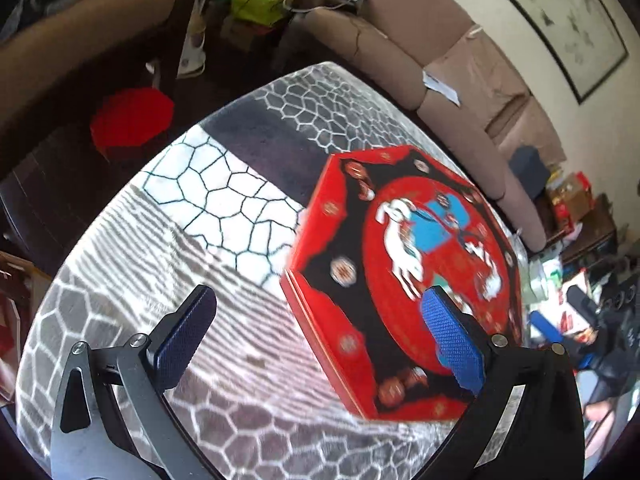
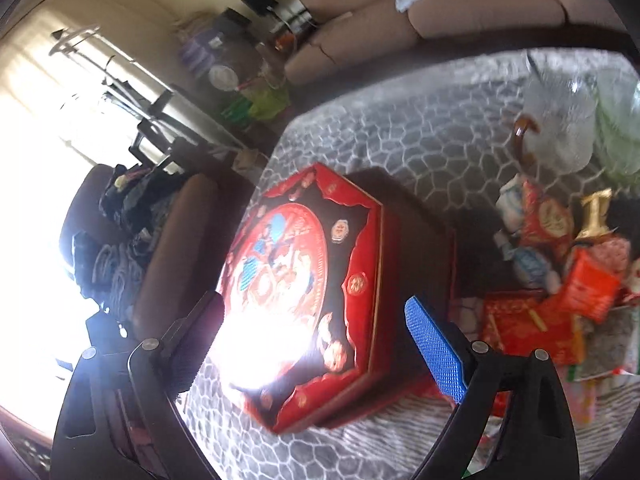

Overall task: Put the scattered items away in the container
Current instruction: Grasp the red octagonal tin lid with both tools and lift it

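Observation:
A red octagonal gift box [image 1: 404, 272] with a closed picture lid sits on the patterned tablecloth; in the right wrist view the same box [image 2: 308, 292] lies between the fingers' lines, partly washed out by glare. My left gripper [image 1: 320, 336] hovers open above the cloth, its right pad over the box's near side, nothing held. My right gripper [image 2: 316, 340] stands open over the box lid, not touching it as far as I can tell. A heap of red packets and wrapped sweets [image 2: 560, 280] lies on the cloth to the right of the box.
A glass jug [image 2: 560, 120] and another glass vessel stand at the table's far right. A brown sofa [image 1: 440, 64] runs behind the table. A red stool [image 1: 132, 120] and a brown armchair stand off the table's left edge. The other gripper [image 1: 580, 328] shows at the right.

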### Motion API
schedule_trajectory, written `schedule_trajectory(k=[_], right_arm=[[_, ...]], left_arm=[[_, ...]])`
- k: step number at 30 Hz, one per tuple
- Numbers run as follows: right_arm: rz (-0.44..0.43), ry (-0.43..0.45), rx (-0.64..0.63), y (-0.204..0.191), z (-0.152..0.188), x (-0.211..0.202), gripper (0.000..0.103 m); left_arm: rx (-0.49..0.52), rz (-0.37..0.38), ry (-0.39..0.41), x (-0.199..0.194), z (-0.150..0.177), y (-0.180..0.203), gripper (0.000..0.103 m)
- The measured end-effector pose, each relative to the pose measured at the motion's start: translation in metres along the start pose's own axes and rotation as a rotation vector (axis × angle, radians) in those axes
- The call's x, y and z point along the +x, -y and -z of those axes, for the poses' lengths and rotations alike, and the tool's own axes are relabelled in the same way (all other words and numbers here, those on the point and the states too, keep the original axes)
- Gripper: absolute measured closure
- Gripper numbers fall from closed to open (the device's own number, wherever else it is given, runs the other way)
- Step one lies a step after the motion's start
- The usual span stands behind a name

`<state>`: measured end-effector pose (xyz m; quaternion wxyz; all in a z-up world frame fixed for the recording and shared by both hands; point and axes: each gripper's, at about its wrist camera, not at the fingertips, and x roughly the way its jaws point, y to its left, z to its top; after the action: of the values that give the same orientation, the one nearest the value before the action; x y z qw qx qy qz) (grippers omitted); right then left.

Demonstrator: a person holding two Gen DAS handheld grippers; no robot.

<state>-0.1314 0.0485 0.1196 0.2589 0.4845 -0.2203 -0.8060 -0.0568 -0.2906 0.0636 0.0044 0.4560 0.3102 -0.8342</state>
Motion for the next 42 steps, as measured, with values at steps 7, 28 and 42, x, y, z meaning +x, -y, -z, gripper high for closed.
schedule_trajectory(k=[7, 28, 42], right_arm=[[-0.044, -0.082, 0.075, 0.021, -0.005, 0.038, 0.012], [-0.147, -0.081, -0.116, -0.039, 0.029, 0.036, 0.041], [-0.255, -0.236, -0.270, -0.109, 0.156, 0.073, 0.040]], left_arm=[[-0.120, 0.146, -0.070, 0.038, -0.006, -0.037, 0.001], [-0.070, 0.290, -0.013, -0.043, 0.001, -0.041, 0.026], [-0.351, 0.077, 0.019, -0.136, 0.095, -0.150, 0.022]])
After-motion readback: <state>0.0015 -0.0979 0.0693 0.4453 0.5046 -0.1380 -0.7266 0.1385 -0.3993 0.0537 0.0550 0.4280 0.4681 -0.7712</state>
